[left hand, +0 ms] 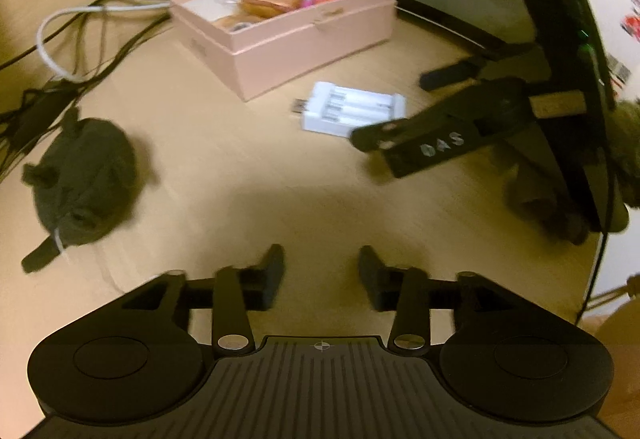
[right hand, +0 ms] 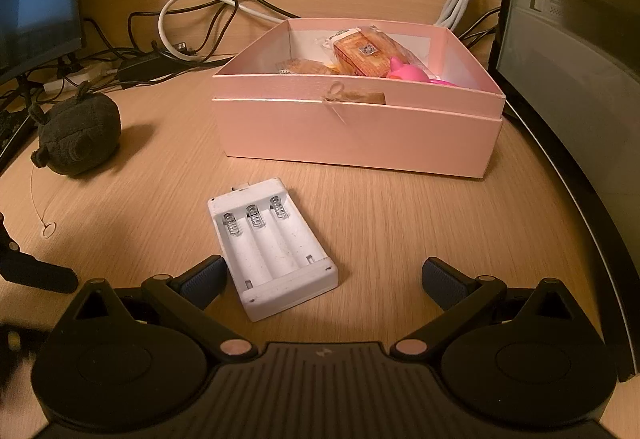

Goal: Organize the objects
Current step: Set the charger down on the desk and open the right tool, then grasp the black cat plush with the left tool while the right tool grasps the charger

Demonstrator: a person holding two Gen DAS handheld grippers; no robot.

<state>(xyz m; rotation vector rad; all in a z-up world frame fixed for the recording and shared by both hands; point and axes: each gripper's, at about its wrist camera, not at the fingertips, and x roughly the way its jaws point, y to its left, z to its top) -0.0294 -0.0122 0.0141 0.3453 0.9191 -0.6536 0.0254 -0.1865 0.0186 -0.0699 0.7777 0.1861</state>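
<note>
On the wooden desk [right hand: 400,215], just near of the pink box [right hand: 360,135]: white battery holder [right hand: 272,249], empty, springs at its far end, lying flat and slanted between the spread fingers of the right claw [right hand: 322,281]. Right claw released, pads clear of the holder on both sides, the left pad just beside its near-left edge. Best done by squaring the claw to the holder's long sides, lowering until the pads straddle the casing, then clenching gently on the hard plastic; likely slippery, so a centred grip matters before lifting over the box's near wall. Inside the box already: wrapped snack packs [right hand: 364,53] with a small square code on the label, print too fine to read, and a pink toy [right hand: 408,73]. Paper tag on a string bow on the box front, blank as far as visible.

Left claw [left hand: 320,277] released too, partly spread, nothing between the pads, above bare desk. Far left: grey plush toy [left hand: 86,183], well apart from the box. "DAS" legible in white on the right claw's body in the left view.
</note>
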